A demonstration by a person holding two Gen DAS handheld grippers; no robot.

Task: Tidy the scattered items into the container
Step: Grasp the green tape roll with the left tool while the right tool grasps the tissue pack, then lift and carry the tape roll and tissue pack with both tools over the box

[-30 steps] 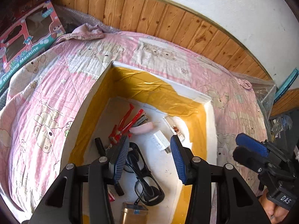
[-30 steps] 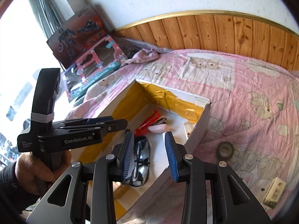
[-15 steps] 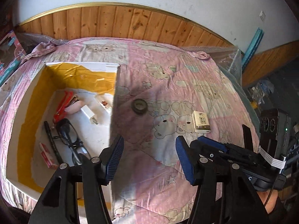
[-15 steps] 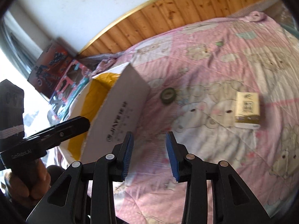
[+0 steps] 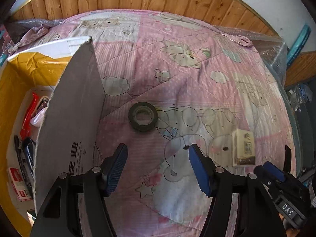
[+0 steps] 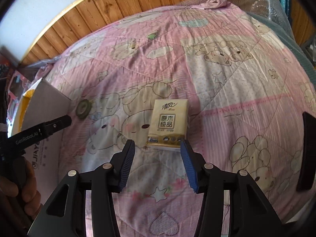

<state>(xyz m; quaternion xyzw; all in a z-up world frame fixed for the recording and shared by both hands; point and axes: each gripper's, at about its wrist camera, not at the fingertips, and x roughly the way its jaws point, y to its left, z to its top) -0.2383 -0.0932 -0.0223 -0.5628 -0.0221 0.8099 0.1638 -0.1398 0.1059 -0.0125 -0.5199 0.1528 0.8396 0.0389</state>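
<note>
Pink quilted bedspread printed with cartoon bears (image 5: 177,63) covers the work surface, wood-panelled wall behind. Open cardboard box with grey outer wall and yellow tape lining (image 5: 73,118) sits at the left of the quilt; its near side wall stands up and blocks much of the interior from the left wrist view. Visible inside: red-handled tool (image 5: 29,112), a pale pink object beside it (image 5: 37,118), dark-framed glasses (image 5: 25,152), and a small red-and-white packet (image 5: 17,183) near the front corner; the rest of the contents are hidden. Outside the box: black roll of tape (image 5: 143,116) lying flat on the quilt just beside the box wall, and a beige pack of tissues with printed label (image 6: 168,124) lying flat farther right, well apart from the box. Left gripper (image 5: 158,167) hovers above the quilt, jaws spread, nothing held, the tape roll ahead of it. Right gripper (image 6: 158,162) hangs over the quilt, jaws wide and empty, fingertips just short of the tissue pack's near edge.
</note>
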